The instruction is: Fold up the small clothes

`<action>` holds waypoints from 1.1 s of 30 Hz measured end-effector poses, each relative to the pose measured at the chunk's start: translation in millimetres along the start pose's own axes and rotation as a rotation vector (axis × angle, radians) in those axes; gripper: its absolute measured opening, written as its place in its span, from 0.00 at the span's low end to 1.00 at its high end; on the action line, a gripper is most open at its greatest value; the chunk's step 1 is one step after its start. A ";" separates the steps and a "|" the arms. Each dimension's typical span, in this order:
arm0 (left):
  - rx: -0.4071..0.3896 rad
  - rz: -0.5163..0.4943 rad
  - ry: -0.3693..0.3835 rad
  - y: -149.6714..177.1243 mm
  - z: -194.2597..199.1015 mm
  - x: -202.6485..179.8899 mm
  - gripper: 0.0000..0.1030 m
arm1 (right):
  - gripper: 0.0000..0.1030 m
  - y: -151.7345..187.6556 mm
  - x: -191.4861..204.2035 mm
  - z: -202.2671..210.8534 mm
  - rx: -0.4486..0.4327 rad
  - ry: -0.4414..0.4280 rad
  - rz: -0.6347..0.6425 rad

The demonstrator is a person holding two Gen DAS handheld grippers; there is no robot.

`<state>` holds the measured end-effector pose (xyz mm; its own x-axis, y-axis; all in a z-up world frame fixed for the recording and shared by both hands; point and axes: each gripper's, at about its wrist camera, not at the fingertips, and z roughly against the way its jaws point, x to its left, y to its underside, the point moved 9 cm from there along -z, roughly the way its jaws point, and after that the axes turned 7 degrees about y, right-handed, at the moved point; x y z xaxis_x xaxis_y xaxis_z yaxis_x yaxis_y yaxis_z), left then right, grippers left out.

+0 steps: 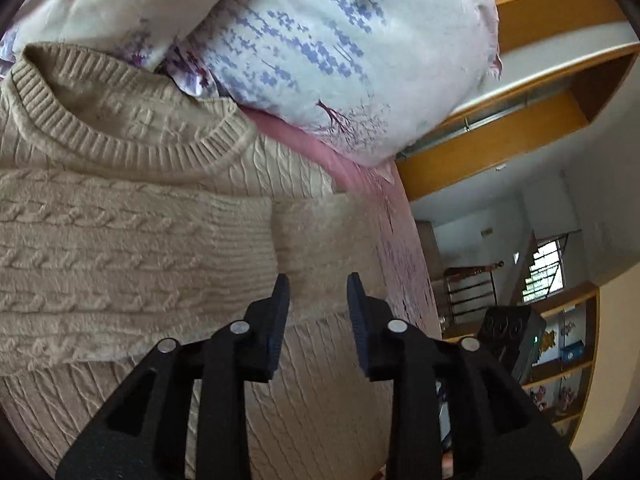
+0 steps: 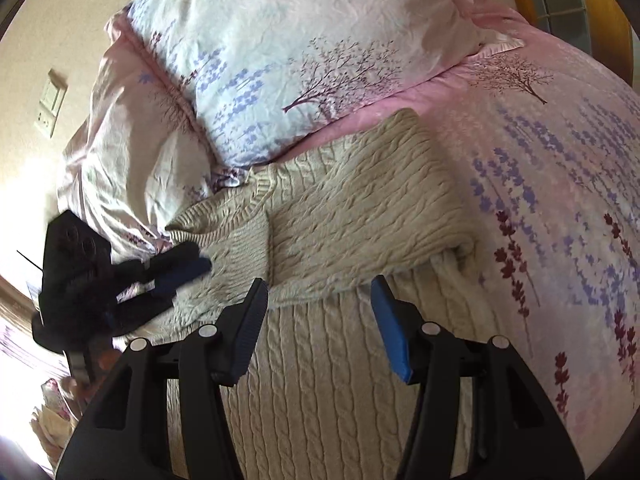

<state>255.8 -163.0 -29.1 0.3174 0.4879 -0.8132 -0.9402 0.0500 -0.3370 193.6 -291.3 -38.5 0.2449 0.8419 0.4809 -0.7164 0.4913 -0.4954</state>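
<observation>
Both sleeves lie crossed on the sweater [image 1: 120,240]; left gripper [image 1: 316,284] and right gripper [image 2: 320,284] hover, jaws spread, empty; a careless brush could drag the cuff [image 1: 316,240] loose.

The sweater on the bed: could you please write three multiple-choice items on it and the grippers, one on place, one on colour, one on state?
1. Where does the sweater lie?
A. on a wooden floor
B. on the bedspread, below the pillow
C. in a basket

2. What colour is the sweater?
A. beige
B. navy
C. red

3. How do the sleeves lie?
A. hanging off the bed
B. rolled up
C. folded across the chest

Key: 1 B, the knit rests on the floral spread under the pillow. 2 A, the cable knit is beige in both views. 3 C, both sleeves cross the body below the collar.
</observation>
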 end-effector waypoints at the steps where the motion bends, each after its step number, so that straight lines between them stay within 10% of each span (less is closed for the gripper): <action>1: -0.011 -0.013 0.003 2.4 11.1 1.0 0.46 | 0.54 -2.5 -0.6 1.6 -0.003 -0.007 -0.002; 8: -0.308 -0.093 -0.365 -22.8 169.4 58.9 0.61 | 0.50 -9.9 36.5 -13.0 0.076 -0.116 0.065; 13: -0.447 0.058 -0.589 -27.4 271.5 136.5 0.70 | 0.41 -1.4 59.8 -51.2 0.158 -0.103 0.098; 28: -0.331 0.205 -0.505 4.2 246.7 195.8 0.59 | 0.10 24.1 70.9 -90.1 0.198 -0.049 0.169; 33: -0.326 0.205 -0.502 1.6 243.8 195.3 0.59 | 0.08 3.8 91.2 -65.7 0.034 -0.044 0.251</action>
<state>286.1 144.8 -72.8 -0.0363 0.8130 -0.5812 -0.8648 -0.3171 -0.3894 256.1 -198.0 -44.1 0.0284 0.9255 0.3776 -0.7729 0.2599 -0.5788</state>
